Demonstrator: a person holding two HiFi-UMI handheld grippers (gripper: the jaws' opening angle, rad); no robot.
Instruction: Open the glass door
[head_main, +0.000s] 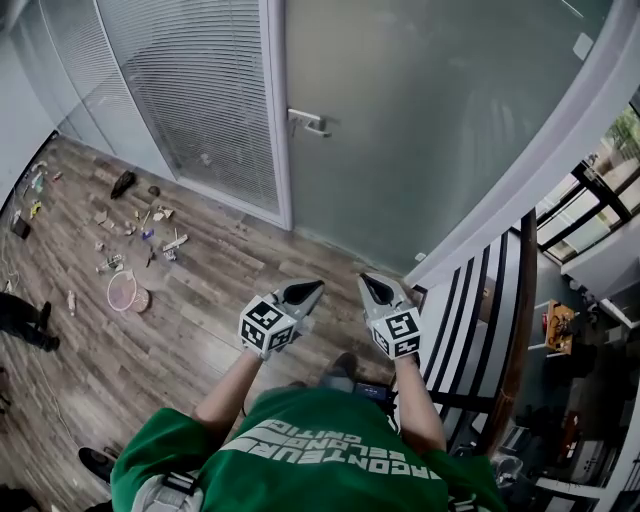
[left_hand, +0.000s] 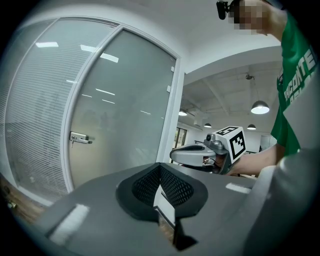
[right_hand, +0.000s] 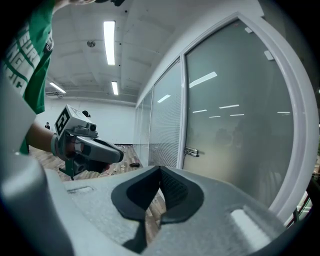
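The frosted glass door (head_main: 430, 120) stands closed in its white frame, its metal lever handle (head_main: 310, 122) on the left edge. Both grippers are held side by side in front of me, some way short of the door and apart from the handle. My left gripper (head_main: 308, 290) is shut with nothing in it, and so is my right gripper (head_main: 372, 286). In the left gripper view the handle (left_hand: 80, 138) is far off at the left beyond the closed tips (left_hand: 160, 166). The right gripper view has the handle (right_hand: 191, 152) just above its closed tips (right_hand: 160, 170).
A glass wall with lowered blinds (head_main: 190, 90) runs left of the door. Small scattered items (head_main: 130, 240) lie on the wood floor at the left. A black-and-white striped panel (head_main: 480, 300) and a railing stand at the right.
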